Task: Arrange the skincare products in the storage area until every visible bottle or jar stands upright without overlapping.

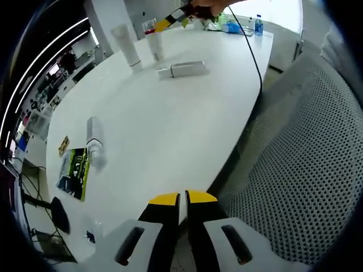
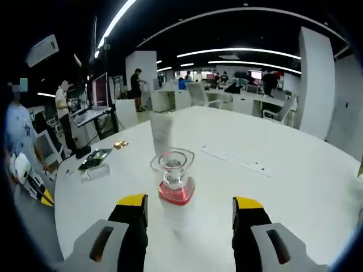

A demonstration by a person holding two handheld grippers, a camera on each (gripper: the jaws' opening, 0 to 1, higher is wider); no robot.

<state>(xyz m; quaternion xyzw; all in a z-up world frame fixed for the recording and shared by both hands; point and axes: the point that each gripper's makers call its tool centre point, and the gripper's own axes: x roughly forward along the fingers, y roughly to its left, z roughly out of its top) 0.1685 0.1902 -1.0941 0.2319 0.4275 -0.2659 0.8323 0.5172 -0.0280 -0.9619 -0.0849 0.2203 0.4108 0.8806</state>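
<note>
- While the left gripper (image 1: 182, 198) rests at the near edge of the round white table (image 1: 170, 136) with its yellow-tipped jaws pressed together on nothing, the left gripper view shows the products spread from left to right; a flat green-and-black packet (image 1: 74, 173) lies at the far left rim; just beside it a clear cylindrical bottle (image 1: 95, 140) lies on its side, not yet upright.
- Farther along, a tall white tube (image 1: 127, 47) stands on its cap; close to its right a white tube with a red top (image 1: 155, 45) stands under the right gripper (image 1: 169, 22); a white rectangular box (image 1: 184, 69) lies flat just right of them.
- In the right gripper view the tall white tube (image 2: 161, 134) stands behind, and a clear bottle with a red base (image 2: 175, 178) sits centred between the spread, empty jaws of the right gripper (image 2: 191, 208), apparently the same red-topped item seen end-on; I cannot tell whether it is stable.
- To do this step well, I judge the right gripper should descend straight and keep the bottle centred; close gently on its body, not the flared rim; avoid nudging the tube just behind.
- Afterwards the lying bottle and box likely need standing, spaced apart.
</note>
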